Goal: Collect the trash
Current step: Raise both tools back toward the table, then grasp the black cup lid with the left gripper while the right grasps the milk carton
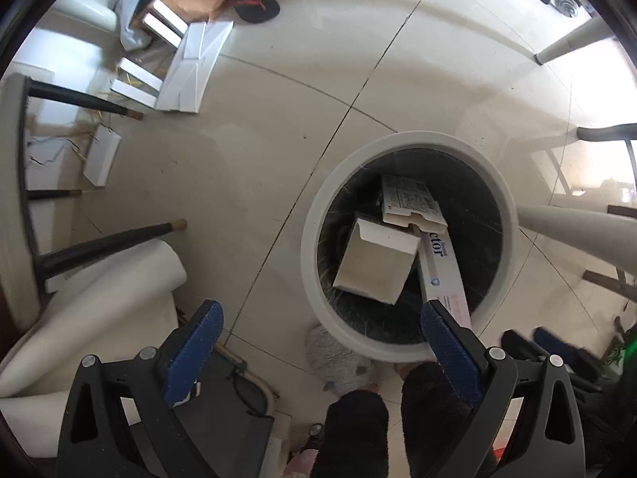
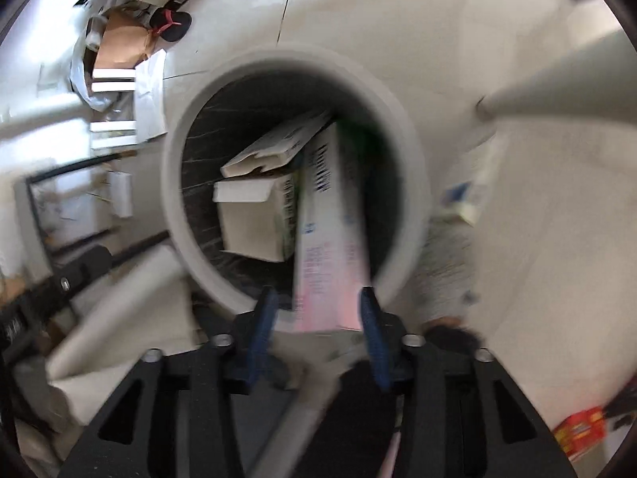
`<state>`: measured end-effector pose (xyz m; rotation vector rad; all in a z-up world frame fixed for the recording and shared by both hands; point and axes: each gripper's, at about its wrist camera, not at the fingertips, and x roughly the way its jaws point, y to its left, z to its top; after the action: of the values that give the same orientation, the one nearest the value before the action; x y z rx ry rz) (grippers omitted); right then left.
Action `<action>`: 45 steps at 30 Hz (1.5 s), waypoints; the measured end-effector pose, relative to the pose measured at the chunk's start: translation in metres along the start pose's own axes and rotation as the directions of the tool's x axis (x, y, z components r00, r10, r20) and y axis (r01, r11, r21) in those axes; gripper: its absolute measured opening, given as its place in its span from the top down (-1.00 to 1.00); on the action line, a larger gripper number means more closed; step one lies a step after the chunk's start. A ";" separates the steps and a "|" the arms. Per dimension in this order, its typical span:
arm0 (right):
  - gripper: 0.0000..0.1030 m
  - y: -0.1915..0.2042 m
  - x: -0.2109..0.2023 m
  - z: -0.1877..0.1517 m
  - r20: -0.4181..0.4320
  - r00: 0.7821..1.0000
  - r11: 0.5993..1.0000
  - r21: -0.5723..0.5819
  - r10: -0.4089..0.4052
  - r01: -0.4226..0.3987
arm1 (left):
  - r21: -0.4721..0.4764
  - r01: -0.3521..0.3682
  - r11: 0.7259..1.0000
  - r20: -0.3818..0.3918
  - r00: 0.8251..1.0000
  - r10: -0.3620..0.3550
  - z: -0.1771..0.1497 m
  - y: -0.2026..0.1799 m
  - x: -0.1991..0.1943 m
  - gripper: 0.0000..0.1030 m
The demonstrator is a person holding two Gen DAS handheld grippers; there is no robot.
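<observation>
A round white trash bin [image 1: 505,203] with a black liner stands on the tiled floor; it also shows in the right wrist view [image 2: 414,147]. Inside lie a plain white box [image 1: 374,267], a printed carton [image 1: 410,203] and a long white-and-pink box [image 1: 442,271] leaning on the rim. My left gripper [image 1: 318,330] is open and empty just above the bin's near edge. In the blurred right wrist view, my right gripper [image 2: 318,314] has its fingers on either side of the long white-and-pink box [image 2: 330,239], with a gap at the left finger.
Flat white cartons [image 1: 191,67] and a small white box [image 1: 101,155] lie on the floor at the left beside dark chair legs [image 1: 111,243]. A black slipper [image 1: 253,0] lies farther back. A white table leg [image 1: 577,227] passes right of the bin. A red packet [image 2: 581,430] lies at lower right.
</observation>
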<state>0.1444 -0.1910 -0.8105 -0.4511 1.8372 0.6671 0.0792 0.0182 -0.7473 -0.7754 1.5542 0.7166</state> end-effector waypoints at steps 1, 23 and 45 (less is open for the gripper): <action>-0.32 0.000 -0.010 -0.003 0.020 0.999 1.000 -0.003 -0.028 0.028 | 0.002 -0.003 1.000 0.006 1.000 0.003 -0.004 0.000 -0.009 -0.97; -1.00 0.085 -0.435 -0.137 0.286 0.958 0.994 -0.105 0.015 0.016 | 0.026 0.091 0.996 0.248 0.964 -0.094 -0.113 0.020 -0.385 -0.97; -1.00 0.016 -0.626 0.244 0.470 0.876 0.931 0.258 0.112 -0.257 | -0.072 -0.116 0.991 0.422 0.897 0.136 0.235 -0.104 -0.505 -0.98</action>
<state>0.5302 -0.0285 -0.2850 0.0959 1.5110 0.5382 0.3415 0.1868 -0.2739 -0.5079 1.1971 0.9505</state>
